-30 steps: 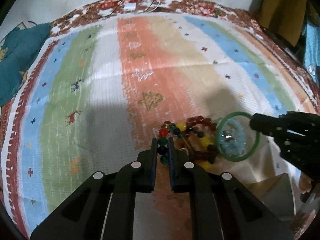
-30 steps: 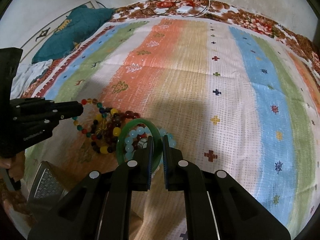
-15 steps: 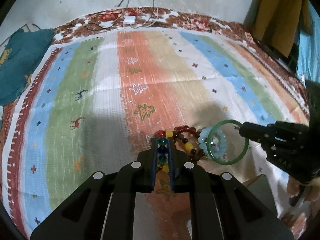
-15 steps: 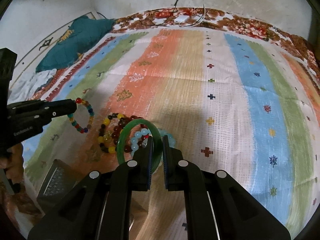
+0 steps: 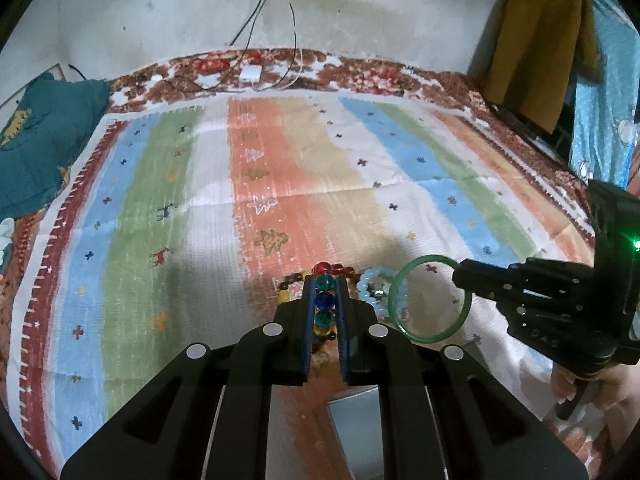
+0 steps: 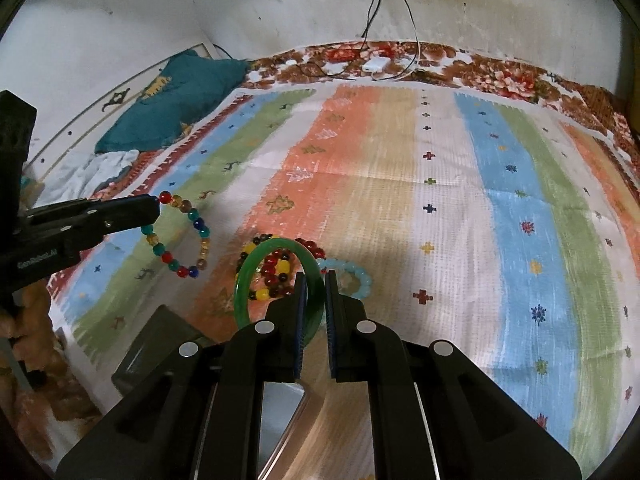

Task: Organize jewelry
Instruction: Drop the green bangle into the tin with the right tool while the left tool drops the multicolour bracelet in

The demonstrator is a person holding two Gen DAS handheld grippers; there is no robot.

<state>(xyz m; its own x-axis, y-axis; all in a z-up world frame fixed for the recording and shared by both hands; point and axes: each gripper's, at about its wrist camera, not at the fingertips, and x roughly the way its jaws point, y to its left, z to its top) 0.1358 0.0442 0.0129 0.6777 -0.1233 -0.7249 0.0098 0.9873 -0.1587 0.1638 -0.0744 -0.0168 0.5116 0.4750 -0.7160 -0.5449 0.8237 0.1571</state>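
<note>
Bracelets (image 6: 267, 266) partly hidden behind bangle (image 6: 280, 276).

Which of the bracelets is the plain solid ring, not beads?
The green bangle, clamped in the right hand-held gripper. The multicoloured, red-and-yellow and pale blue bracelets are beaded.

The left wrist camera sits behind the black left gripper (image 5: 324, 282) and looks forward and down, close over the striped woven bedspread (image 5: 208, 184). The right wrist camera looks the same way from behind the black right gripper (image 6: 315, 280). Both views share the bedspread, the white wall (image 6: 280, 4), and each shows the other gripper at its side.
</note>
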